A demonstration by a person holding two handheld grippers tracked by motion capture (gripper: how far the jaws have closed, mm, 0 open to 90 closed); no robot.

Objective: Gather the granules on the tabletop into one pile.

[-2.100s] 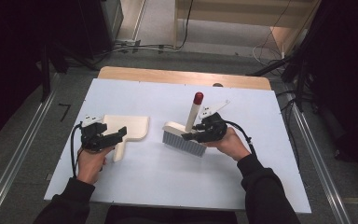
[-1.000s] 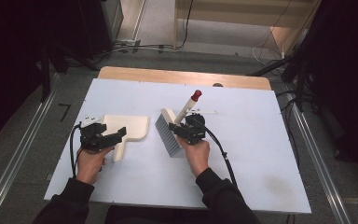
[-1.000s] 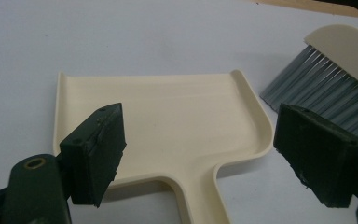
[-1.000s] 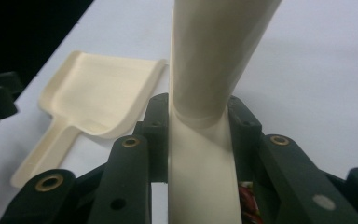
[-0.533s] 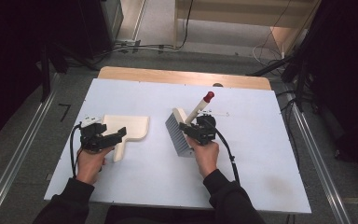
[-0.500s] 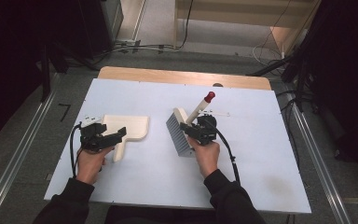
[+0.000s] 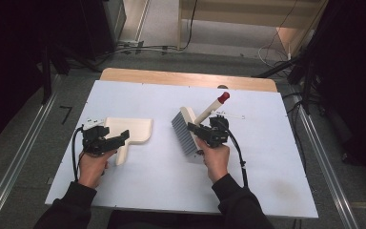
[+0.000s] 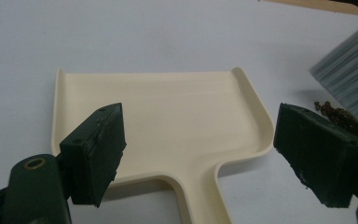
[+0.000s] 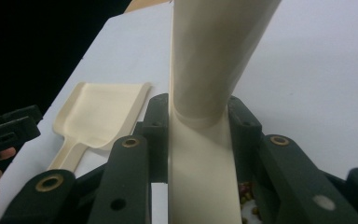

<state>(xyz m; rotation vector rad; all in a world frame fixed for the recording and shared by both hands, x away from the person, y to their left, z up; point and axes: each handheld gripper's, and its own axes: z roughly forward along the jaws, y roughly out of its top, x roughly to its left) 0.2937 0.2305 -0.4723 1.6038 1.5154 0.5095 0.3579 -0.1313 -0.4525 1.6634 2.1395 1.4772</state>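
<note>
A cream dustpan [image 7: 133,130] lies flat on the white table, left of the middle, pan towards the far side. My left gripper [image 7: 119,139] stands open at the pan's handle, one jaw on each side of the pan [image 8: 168,121], touching nothing. A brush with grey bristles [image 7: 183,133] and a cream, red-tipped handle stands to the right of the pan, bristles down on the table. My right gripper [image 7: 201,131] is shut on the brush handle [image 9: 214,56]. Brown crumbs [image 8: 335,109] lie beside the bristles. The dustpan [image 9: 100,114] lies off to the left in the right gripper view.
The white table [image 7: 267,157] has a wooden strip [image 7: 186,78] along its far edge. A thin white stick [image 7: 231,115] lies just beyond my right gripper. Metal rails [image 7: 19,157] run along the floor on both sides.
My right gripper swung the brush left towards the dustpan, then drew it back right a little, turning the bristles. The left gripper and the dustpan have stayed put.
</note>
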